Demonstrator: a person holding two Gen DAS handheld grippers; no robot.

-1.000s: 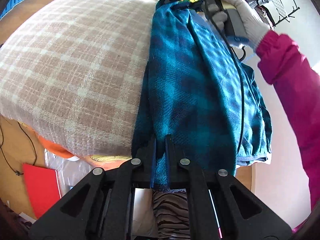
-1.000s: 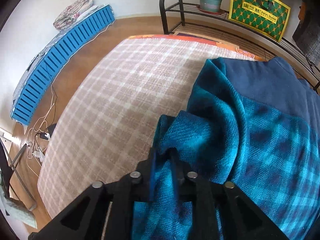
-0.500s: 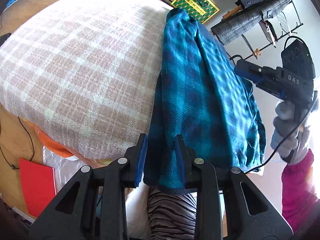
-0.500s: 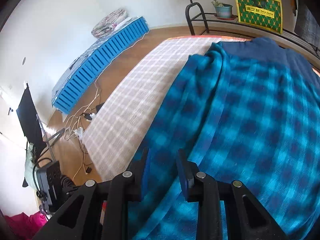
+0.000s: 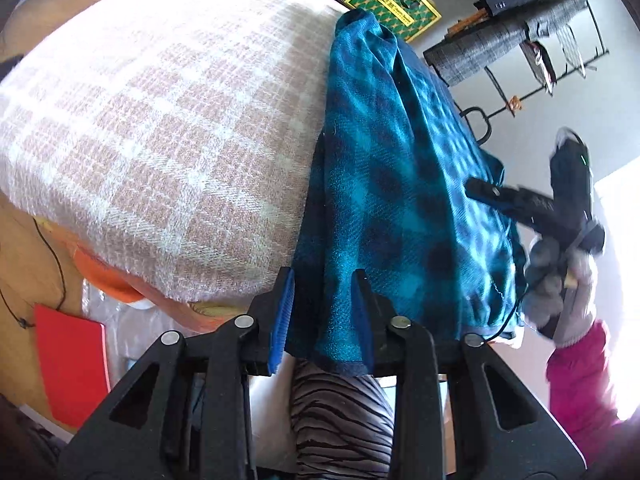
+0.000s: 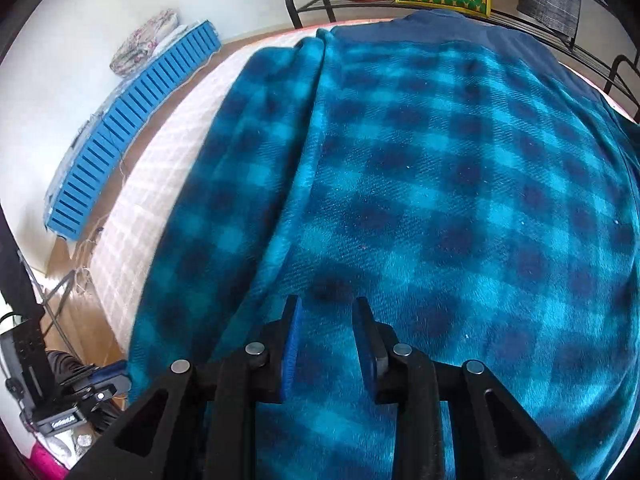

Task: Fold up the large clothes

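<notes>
**Both grippers let go of the folded plaid garment**

Since a second ago, your left gripper (image 5: 322,312) has released the hem it pinched; its jaws are opening, cloth loose between them. Your right gripper (image 6: 326,338) has swung from the far corner to the near side, jaws slightly apart, holding nothing. You have the teal plaid garment (image 5: 384,168) folded lengthwise along the right of the checked blanket (image 5: 168,120). It looks soft, thick, floppy; take it by the hem corners.

L claw (image 5: 322,304) jaws opening; R claw (image 6: 327,332) jaws parted, seemingly gripping nothing
</notes>
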